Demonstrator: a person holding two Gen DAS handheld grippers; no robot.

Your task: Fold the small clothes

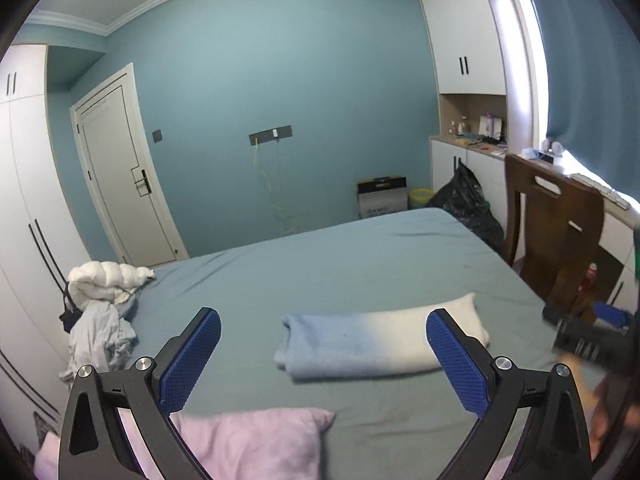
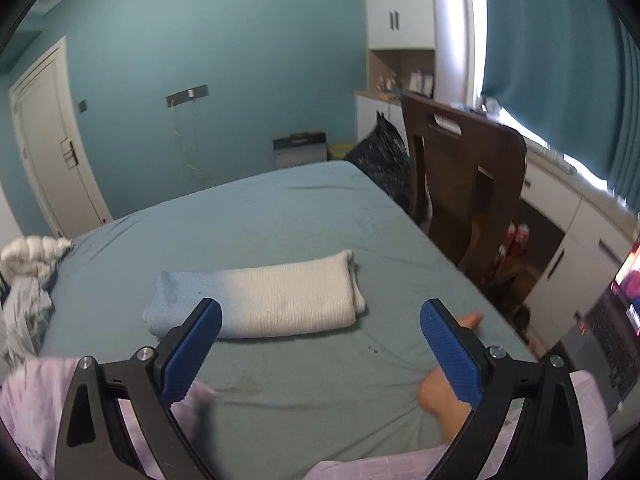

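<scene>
Left tool [image 1: 323, 354]: blue-padded jaws spread wide, nothing between them, held above the near part of the bed.
Right tool [image 2: 320, 340]: jaws likewise apart and gripping nothing; in the left wrist view its body shows only as a dark blur at the right edge.
Folded garment [image 2: 264, 306]: a knit piece, pale blue at one end and white at the other, lying folded into a long bundle mid-bed, just beyond both tools.
Bed [image 2: 280, 216]: grey-green sheet, smooth and bare beyond the garment up to the foot edge.
Clothes pile [image 1: 102, 312]: white padded item atop crumpled grey fabric at the bed's left edge, well apart from the folded piece.
Pink fabric [image 1: 256, 444]: lies below the left tool at the near edge; possibly the person's sleeve or clothing, too blurred to tell.
Hand [image 2: 444, 392]: bare skin resting on the sheet beside the right tool's right jaw, partly hidden by it.
Wooden chair [image 2: 464, 168]: stands close against the bed's right edge.
Laptop [image 2: 612, 320]: lit screen, cut off by the frame at far right.
Black bag [image 1: 468, 200]: slumped past the bed's far right corner, near a white cabinet [image 1: 464, 28].
Door [image 1: 120, 168]: shut, on the far wall left.
</scene>
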